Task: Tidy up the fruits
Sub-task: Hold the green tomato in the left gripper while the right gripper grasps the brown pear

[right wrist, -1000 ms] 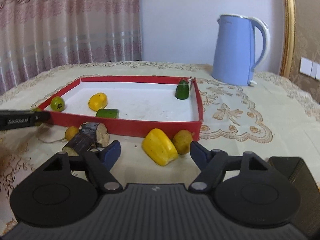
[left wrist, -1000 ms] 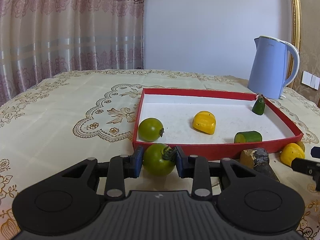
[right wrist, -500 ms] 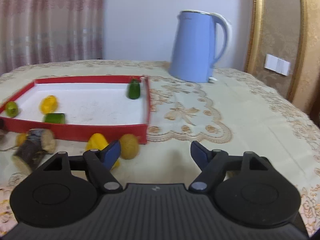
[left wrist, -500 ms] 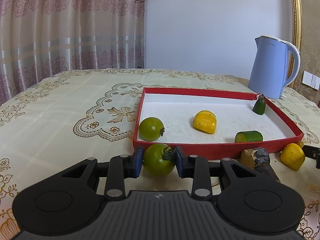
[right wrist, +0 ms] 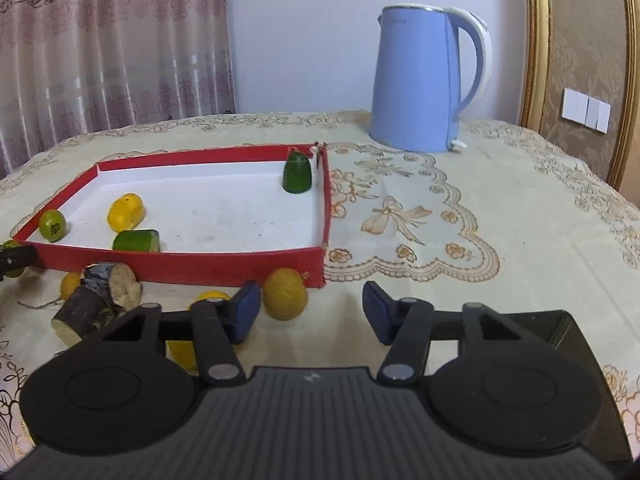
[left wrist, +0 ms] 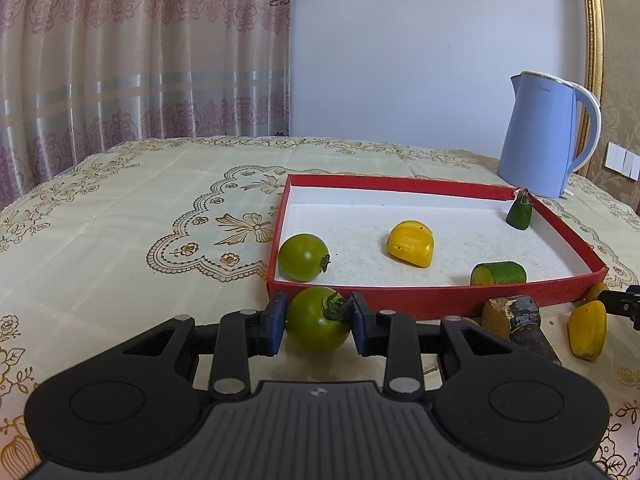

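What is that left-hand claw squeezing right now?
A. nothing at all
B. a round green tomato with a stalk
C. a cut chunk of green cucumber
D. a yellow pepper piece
B: in the left wrist view the left gripper has its blue pads pressed on both sides of the round green tomato with a stalk, just outside the shallow red cardboard tray.

Soft, even daylight fills both of my views — bright, no harsh glare. Shadows are faint and short, just a dim patch under the green tomato (left wrist: 316, 318) between my left fingers. The curtain (left wrist: 140, 52) glows a little. Fisheye bending curves the edges and darkens the corners. My right view looks slightly softer — less crisp overall.
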### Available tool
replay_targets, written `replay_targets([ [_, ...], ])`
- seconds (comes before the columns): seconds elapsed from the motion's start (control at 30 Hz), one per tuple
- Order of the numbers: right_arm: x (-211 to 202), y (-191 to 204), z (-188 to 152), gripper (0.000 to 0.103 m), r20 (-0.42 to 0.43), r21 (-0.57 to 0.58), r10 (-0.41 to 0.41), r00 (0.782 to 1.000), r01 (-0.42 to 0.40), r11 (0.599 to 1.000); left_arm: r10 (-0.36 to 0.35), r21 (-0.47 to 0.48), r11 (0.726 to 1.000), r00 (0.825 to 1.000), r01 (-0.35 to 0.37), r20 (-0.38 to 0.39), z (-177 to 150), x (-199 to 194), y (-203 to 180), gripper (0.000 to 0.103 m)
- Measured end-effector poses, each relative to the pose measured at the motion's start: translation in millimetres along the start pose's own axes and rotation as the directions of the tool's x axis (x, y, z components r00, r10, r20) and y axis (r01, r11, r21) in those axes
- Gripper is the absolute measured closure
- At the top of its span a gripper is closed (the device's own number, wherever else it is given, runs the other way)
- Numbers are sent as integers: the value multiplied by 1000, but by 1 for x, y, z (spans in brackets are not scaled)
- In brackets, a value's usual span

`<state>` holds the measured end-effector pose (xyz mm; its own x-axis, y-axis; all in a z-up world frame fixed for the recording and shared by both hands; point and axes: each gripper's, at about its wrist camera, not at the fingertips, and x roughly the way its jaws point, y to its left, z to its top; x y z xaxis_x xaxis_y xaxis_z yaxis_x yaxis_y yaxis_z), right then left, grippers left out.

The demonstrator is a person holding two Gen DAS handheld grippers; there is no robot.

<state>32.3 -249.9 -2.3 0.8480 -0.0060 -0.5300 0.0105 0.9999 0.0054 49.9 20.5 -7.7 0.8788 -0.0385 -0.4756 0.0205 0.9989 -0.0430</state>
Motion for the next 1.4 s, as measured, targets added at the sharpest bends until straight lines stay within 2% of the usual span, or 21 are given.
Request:
replay_targets([
  [0.13,5,3,-3,50,-23,-4,29,999,-30,1000,0,2,1000,1000,0,-1,0,0,0,70],
  [0.3,16,12,-1,70,-49,-26,43,998,-45,999,1,0,1000,1000,-1,-1,0,1,-1,70],
  [0.4,18,14,0,76,-51,-38,36,998,-38,999,0,-1,1000,1000,0,-1,0,1,-1,70],
  [0.63,17,15,-1,78,-41,-41,20,999,-22,999,0,-2,1000,1000,0,-1,0,1,-1,70],
  [0.9,-5,11,-3,78,17,9,19,1000,-19,1000,-10,-7,1000,1000,10,9,1,-2,1,70],
  [1.1,-20,19,0,78,63,0,58,996,-58,998,-14,-15,1000,1000,14,17,1,-5,2,70],
  [1.4,-24,21,-3,78,67,7,103,992,-104,995,-6,5,1000,999,6,38,3,-8,-1,70],
])
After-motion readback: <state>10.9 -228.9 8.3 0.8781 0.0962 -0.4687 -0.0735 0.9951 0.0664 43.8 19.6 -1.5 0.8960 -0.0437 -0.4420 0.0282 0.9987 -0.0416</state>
